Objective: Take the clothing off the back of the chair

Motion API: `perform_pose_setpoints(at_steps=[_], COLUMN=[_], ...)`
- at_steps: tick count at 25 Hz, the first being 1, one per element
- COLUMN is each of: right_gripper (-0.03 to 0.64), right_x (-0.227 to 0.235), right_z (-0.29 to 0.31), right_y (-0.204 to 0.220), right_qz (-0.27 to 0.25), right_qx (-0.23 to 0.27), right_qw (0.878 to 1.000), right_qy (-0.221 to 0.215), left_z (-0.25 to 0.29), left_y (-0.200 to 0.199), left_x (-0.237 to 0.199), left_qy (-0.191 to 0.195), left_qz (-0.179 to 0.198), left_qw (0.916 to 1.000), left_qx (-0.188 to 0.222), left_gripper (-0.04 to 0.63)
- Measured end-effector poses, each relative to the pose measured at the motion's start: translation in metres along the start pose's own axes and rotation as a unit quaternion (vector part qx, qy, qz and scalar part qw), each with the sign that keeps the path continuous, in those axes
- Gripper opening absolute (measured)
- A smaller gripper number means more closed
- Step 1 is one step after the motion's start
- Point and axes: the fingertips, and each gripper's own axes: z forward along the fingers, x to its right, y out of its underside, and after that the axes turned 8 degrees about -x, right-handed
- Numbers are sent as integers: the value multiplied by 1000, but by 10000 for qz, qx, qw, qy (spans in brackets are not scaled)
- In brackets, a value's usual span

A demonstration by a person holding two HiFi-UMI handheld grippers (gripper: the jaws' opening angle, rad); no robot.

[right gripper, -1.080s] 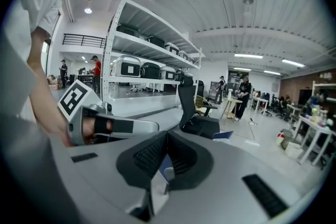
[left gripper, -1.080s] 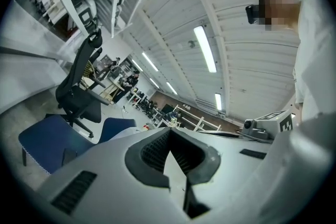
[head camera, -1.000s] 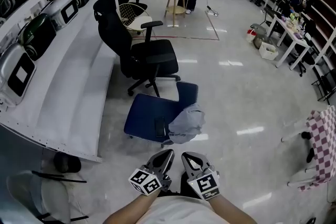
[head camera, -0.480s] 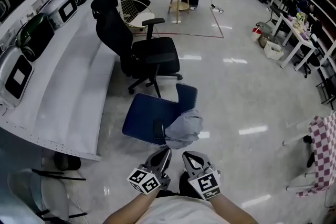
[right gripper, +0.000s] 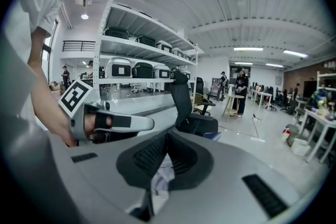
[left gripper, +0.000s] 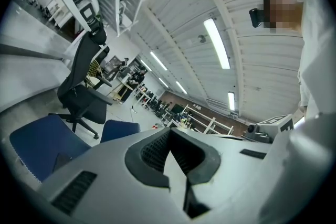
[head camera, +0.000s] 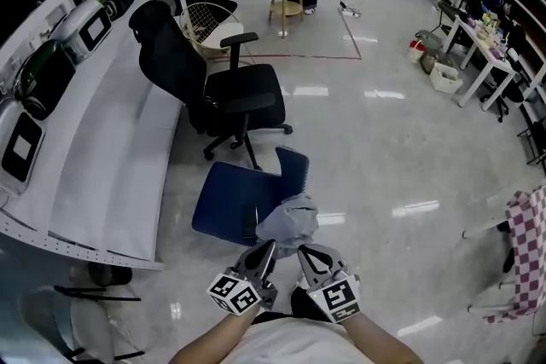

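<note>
At nine o'clock in the head view runs the long white worktop (head camera: 111, 175), with the black chair (head camera: 226, 94) beside it at about eleven. Near the middle stands the blue chair (head camera: 223, 199). The clothing (head camera: 288, 222), a grey bundle, is draped over the near end of its backrest, at five o'clock of the seat. A second ago that bundle lay clear of our tips. Now the chair has slid down the view toward us, and the clothing's lower edge meets both grippers at six o'clock. The left gripper (head camera: 270, 246) has its jaws closed with nothing in them. The right gripper (head camera: 302, 252), just beside it, has its jaws drawn together as well. Crumpled pale fabric shows in the slit between them, and we judge this to be the clothing just past the tips, not yet pinched. So we take the approach as done and the lift as not begun: the jaws would have to open before either can take hold.
</note>
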Motion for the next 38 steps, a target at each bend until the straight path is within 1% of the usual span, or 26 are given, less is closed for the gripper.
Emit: perform_pose_setpoints(at_steps=[5,12,16,18,21,24,27,29,35,38], right_gripper=[17,17,17,17,17,17,17,17,17,17], right_x=[37,75,84,84,82,84,90,92,88,83], right_z=[9,29,40,45,49,50,52,54,60,63], right_y=[-4,-17,-22,-22,-22,-25,-28,-30,-41,-44], right_qz=[9,-111,-261,-300,-355,-438,-370,-305,-238,-200], right_qx=[65,215,252,281,266,230,168,145,124,113], right_qw=[9999,9985,9965,9958,9947,9946,9965,9975,9988,9991], right_qy=[-96,-482,-749,-822,-933,-910,-737,-626,-411,-364], left_z=[31,62,65,63,63,70,78,80,76,74], left_y=[-7,-26,-38,-37,-30,-30,-33,-36,-42,-34], left_x=[-5,-16,-20,-24,-32,-33,-31,-35,-53,-62], left_qy=[-128,-557,-832,-965,-1127,-1008,-777,-688,-608,-615], left_qz=[15,67,101,103,9,-46,-32,-22,11,-85], left_qw=[9999,9982,9958,9946,9931,9943,9965,9973,9981,9978], left_qx=[18,197,380,356,339,348,298,238,-7,-214], left_gripper=[6,8,8,8,7,8,7,8,8,8])
